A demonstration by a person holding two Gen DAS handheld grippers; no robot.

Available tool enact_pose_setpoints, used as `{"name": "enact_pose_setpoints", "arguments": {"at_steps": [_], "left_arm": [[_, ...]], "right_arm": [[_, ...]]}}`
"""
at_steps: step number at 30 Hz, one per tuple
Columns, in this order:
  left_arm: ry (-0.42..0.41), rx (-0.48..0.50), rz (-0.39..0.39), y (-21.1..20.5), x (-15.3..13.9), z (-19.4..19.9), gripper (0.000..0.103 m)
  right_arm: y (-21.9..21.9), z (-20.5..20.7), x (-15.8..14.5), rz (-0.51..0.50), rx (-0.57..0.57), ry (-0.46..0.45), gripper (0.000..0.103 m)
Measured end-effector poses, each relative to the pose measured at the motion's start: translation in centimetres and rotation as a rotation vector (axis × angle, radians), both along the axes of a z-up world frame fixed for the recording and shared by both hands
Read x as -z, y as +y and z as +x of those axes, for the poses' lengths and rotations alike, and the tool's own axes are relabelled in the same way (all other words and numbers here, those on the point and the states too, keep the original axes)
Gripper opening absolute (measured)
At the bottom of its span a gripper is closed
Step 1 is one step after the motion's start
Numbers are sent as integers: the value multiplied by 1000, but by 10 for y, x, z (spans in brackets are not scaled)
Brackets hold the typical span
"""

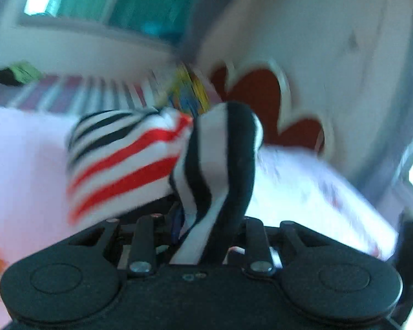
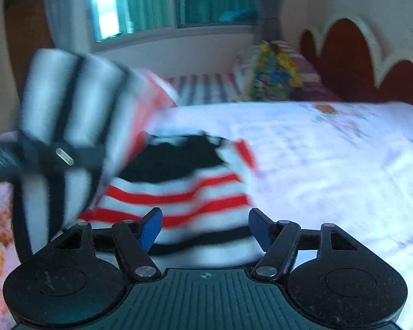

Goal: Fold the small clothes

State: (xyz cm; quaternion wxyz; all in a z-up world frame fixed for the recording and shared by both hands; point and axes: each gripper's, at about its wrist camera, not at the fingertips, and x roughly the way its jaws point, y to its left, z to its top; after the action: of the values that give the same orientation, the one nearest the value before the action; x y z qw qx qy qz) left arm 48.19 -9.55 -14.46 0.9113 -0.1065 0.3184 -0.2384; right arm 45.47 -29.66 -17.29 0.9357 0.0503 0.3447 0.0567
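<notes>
The left gripper (image 1: 203,214) is pinching the striped garment (image 1: 129,159): a fold of black-and-white cloth rises straight out from between its narrowed jaws, and the red-striped part hangs off to one side of them, lifted clear of the bed (image 1: 316,192). From the right wrist view, the right gripper (image 2: 205,229) has its jaws spread, blue fingertips (image 2: 151,227) apart, with the garment's red-and-white hem lying between them; I cannot tell whether the pads touch it. The raised portion hangs off to the side of these jaws, where the left gripper shows, blurred. A headboard (image 2: 344,63) stands beyond the bed.
</notes>
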Motion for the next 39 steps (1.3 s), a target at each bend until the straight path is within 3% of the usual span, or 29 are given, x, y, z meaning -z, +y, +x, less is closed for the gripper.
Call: {"name": "enact_pose_setpoints", "arguments": {"at_steps": [2,5,7,9,13,16,21,25,27,31,36,37,38,39], "left_arm": [[83,67,68,-28,20,6,29],[45,78,113,-39,24,-1,38],[71,81,66,-32,17,-5,59],[87,75,27,-25,7,-14,71],[78,87,-4,-10,-8,-39,72],[54,36,-57,14,-18,-42,77],[70,-142,26,46,-15,-14,77],[114,-213,36,54,2,14,76],[145,-197,64,49,15,23,73],[169,-132,87,35,38,21,76],[170,-135,59,41,43,17,77],[170,-134,56,41,44,17,77],[159,-133,61,41,44,15,77],[148,-132,71,40,43,13,77]], "right_arm": [[-16,-10,3,-3,27,28,69],[-35,-27,5,-6,37,48,69],[-46,-35,2,27,46,53,69],[-55,-41,-3,49,66,56,69],[-72,-47,-18,99,96,47,69],[-78,-52,-34,128,108,29,69],[-69,-41,-47,201,42,38,69],[-52,-13,-38,291,-39,99,69],[-44,1,-30,299,-60,126,69],[-31,21,-17,266,-111,166,69],[-24,30,-15,185,-120,129,69],[-24,33,-12,192,-108,128,73],[-26,37,-11,200,-82,121,82],[-28,42,-8,209,-58,115,84]]}}
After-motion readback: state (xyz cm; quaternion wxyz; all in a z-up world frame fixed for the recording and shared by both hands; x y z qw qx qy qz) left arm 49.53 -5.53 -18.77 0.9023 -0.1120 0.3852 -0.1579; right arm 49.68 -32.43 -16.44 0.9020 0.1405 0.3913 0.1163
